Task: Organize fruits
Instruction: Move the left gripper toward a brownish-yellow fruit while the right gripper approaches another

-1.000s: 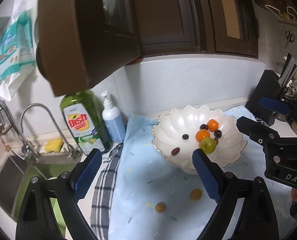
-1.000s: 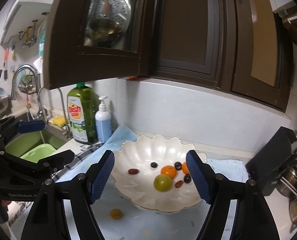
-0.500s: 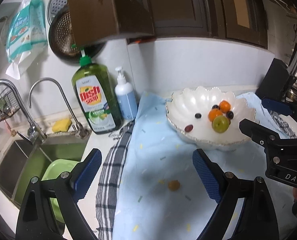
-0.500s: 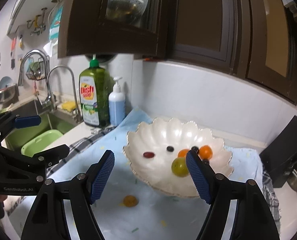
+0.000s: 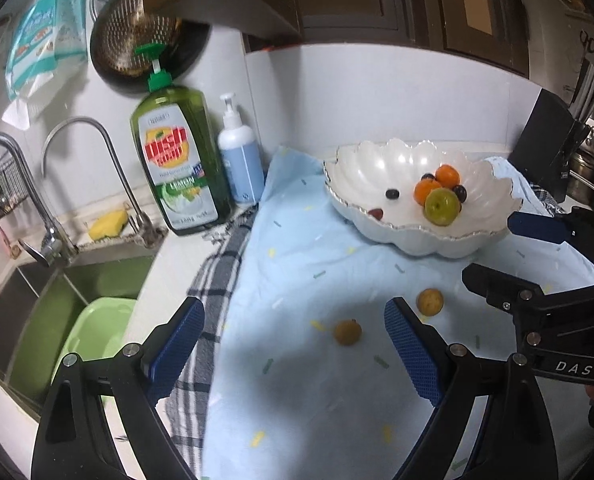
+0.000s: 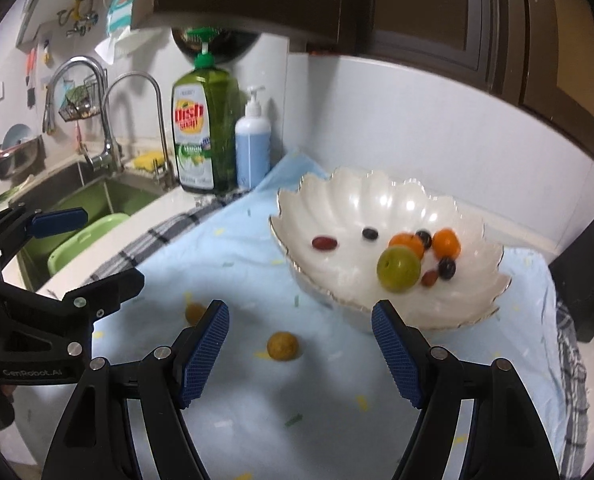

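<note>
A: Fruits — where do they lie, and how much open room is around them?

B: Two small round yellow-brown fruits (image 5: 347, 332) (image 5: 429, 301) sit loose on the pale blue speckled cloth (image 5: 297, 264) covering the desk. That cloth runs bare toward the near edge. Its left side ends over a grey checked towel (image 5: 217, 264), and past that the desk drops into the steel sink (image 5: 29, 292) with a light green basin (image 5: 93, 332).

A: What stands in the way?

B: The white scalloped bowl (image 6: 377, 204) sits behind the loose fruits, holding two orange fruits, a green one (image 6: 398, 268) and several dark grapes. A green dish-soap bottle (image 5: 179, 160) and a blue pump bottle (image 5: 241, 160) stand at the back wall, well apart from the fruit.

A: And the tongs?

B: Left tongs (image 5: 293, 348) are spread wide, empty; one loose fruit lies between their blue pads, nearer the right pad. Right tongs (image 6: 301, 346) are also spread, empty, with the other fruit (image 6: 282, 345) lying in their gap.
</note>
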`<state>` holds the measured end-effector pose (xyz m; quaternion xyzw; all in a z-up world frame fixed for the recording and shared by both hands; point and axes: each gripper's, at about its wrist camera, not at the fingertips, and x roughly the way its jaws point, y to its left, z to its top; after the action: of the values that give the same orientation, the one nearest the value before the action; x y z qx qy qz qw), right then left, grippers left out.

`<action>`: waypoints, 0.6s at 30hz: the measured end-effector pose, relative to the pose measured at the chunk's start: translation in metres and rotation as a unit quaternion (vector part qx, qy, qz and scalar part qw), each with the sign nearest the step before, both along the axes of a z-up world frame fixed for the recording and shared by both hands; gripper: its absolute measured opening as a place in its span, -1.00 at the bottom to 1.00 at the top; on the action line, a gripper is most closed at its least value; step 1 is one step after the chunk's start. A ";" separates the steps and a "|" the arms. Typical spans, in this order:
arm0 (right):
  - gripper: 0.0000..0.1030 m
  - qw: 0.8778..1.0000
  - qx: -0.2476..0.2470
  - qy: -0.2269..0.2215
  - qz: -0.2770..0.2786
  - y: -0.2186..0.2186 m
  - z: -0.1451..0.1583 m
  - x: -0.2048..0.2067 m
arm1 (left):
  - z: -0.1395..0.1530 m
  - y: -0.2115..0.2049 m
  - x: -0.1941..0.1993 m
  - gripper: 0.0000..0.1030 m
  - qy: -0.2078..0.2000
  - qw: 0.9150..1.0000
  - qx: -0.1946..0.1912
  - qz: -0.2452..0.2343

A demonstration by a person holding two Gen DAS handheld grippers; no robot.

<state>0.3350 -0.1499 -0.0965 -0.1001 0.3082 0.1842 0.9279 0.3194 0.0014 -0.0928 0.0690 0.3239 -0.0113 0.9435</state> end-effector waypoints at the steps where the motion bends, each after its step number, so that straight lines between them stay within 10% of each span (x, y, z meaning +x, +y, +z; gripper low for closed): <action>1: 0.45 1.000 -0.002 0.005 -0.001 0.000 -0.004 0.001 | -0.004 -0.001 0.001 0.73 0.004 1.000 -0.001 -0.002; 18: 0.27 0.998 0.002 0.065 0.002 0.002 -0.046 0.024 | -0.056 -0.014 0.029 0.25 0.075 0.997 -0.010 -0.027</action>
<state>0.3592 -0.1476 -0.1424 -0.0865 0.3672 0.1931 0.9058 0.3481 -0.0130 -0.1489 0.0677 0.3919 -0.0453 0.9164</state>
